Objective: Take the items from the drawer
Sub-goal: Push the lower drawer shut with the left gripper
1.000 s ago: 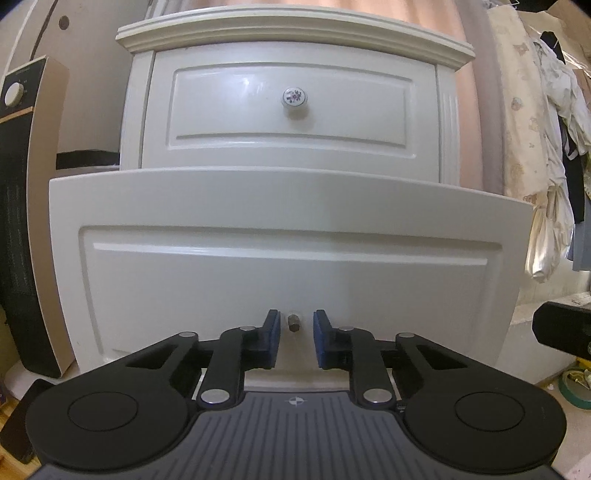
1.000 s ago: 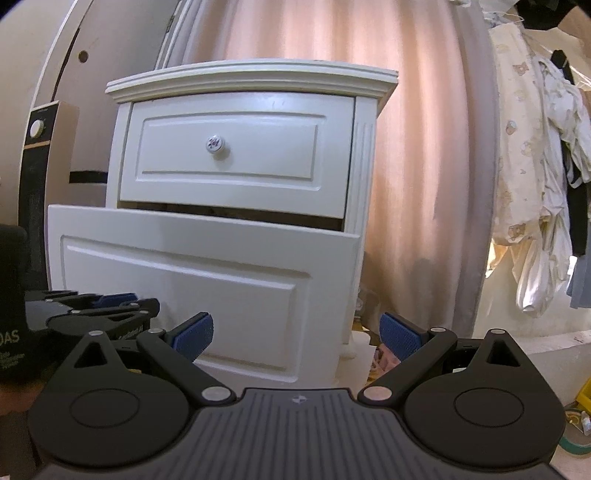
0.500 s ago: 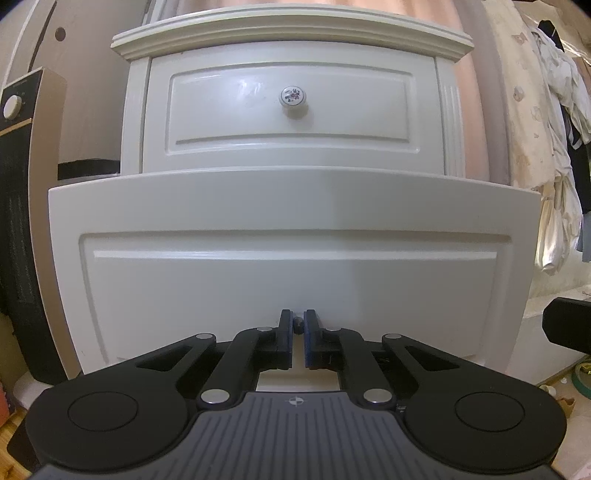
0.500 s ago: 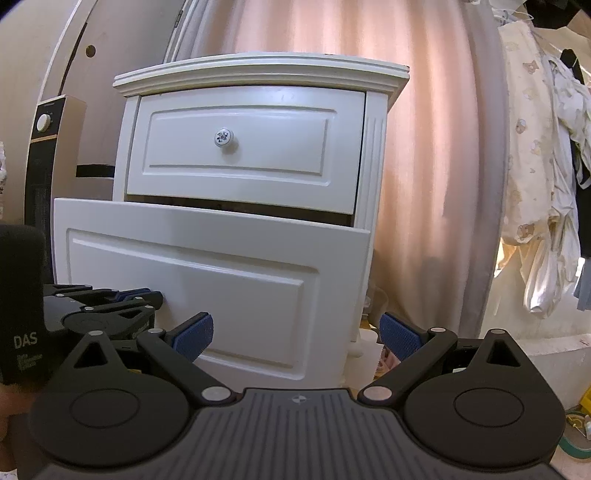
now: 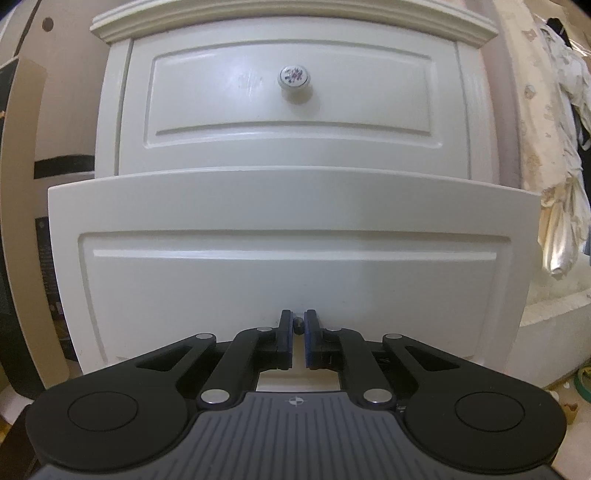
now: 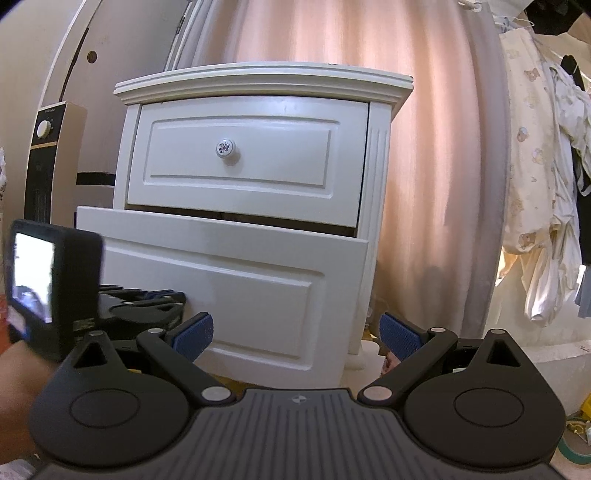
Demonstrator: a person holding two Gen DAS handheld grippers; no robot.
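Observation:
A white two-drawer nightstand (image 5: 295, 22) fills the left wrist view. Its lower drawer (image 5: 291, 206) is pulled out toward me; its inside is hidden behind the front panel. My left gripper (image 5: 297, 325) is shut on the lower drawer's small dark knob stub (image 5: 297, 323). The upper drawer (image 5: 295, 92) is closed and has a floral knob (image 5: 294, 76). In the right wrist view the lower drawer (image 6: 229, 280) stands out from the cabinet, and my left gripper (image 6: 173, 299) holds its front. My right gripper (image 6: 295, 332) is open and empty, right of the left one.
A tall black-and-beige heater (image 6: 48, 166) stands left of the nightstand. A pink curtain (image 6: 424, 147) hangs behind. Pale clothes (image 6: 546, 184) hang at the right. Tape rolls (image 5: 580, 384) lie on the floor at the lower right.
My left gripper has closed on the lower drawer's knob stub and drawn the drawer farther out. The right gripper has stayed open and backed off a little.

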